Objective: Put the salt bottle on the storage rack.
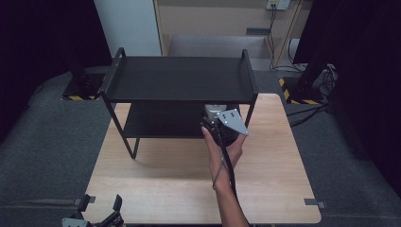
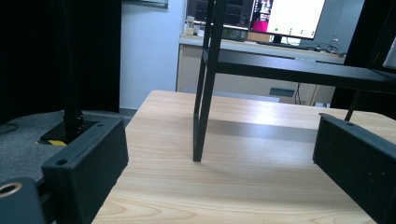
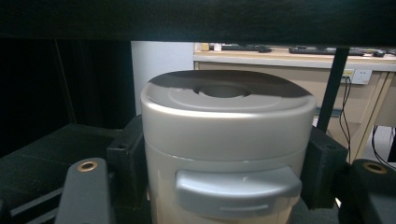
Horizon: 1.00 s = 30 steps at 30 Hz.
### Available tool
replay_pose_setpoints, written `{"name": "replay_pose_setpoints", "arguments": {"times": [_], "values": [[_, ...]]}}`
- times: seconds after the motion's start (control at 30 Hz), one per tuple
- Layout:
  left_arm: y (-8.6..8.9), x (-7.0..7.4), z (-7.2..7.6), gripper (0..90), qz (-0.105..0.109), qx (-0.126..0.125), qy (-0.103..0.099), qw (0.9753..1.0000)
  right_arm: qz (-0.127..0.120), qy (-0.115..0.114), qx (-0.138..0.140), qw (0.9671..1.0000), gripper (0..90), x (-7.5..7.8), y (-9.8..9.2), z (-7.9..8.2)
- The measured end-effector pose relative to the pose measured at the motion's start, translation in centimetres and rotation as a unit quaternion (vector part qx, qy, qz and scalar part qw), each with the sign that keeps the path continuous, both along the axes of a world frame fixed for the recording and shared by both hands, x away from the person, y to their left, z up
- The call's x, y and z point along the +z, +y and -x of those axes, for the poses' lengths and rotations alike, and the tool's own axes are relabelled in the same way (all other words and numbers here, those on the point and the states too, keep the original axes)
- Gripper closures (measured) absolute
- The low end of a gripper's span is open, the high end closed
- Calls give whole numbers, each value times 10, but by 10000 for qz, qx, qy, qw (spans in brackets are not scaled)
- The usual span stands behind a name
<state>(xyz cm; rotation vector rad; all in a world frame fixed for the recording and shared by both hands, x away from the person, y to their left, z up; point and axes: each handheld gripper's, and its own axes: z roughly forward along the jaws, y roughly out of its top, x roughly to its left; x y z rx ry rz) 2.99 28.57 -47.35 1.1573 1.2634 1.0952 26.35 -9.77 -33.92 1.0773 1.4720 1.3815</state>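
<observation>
- Table (image 1: 170,184): light wood top, bare across its near half. The working area lies at the far half.
- Shelf rack (image 1: 179,78): black, two tiers, standing on the far half of the table with its long axis running left to right. The lower tier (image 1: 161,120) is open toward the person; the top tier overhangs it.
- Right hand (image 1: 223,150): reaches forward from the bottom edge to the right end of the lower tier, carrying the right gripper (image 1: 222,124) with its grey plate uppermost.
- Silver canister (image 3: 226,140): upright, lid on, a grey latch tab facing the camera in the right gripper view. It sits between the right gripper's jaws, one black pad against each side — judged clamped, not merely bracketed. In the high view its top edge shows just under the front edge of the top tier, at the right end of the lower tier.
- Deciding relation: the canister stands directly ahead of the right gripper, on its line of reach, with the underside of the top tier close above the lid. Whether its base rests on the lower tier or hangs just clear cannot be told.
- Judgement: any travel should run level, in or out along the reach line — a lift risks striking the tier above.
- Left gripper (image 1: 97,218): at the near left corner of the table, jaws spread wide with nothing between them, well apart from the canister. The right hand is plainly the nearer.
</observation>
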Motion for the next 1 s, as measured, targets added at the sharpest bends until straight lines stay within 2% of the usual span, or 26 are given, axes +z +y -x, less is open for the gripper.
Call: {"name": "replay_pose_setpoints", "arguments": {"times": [0.6, 1.0], "values": [[5, 0, 0, 24, 19, 32, 4, 10000, 134, 125, -90, 9998, 317, -4, 17, -23], [4, 0, -2, 24, 28, -11, 28, 10000, 33, 117, -117, 9999, 315, -10, 15, -27]]}}
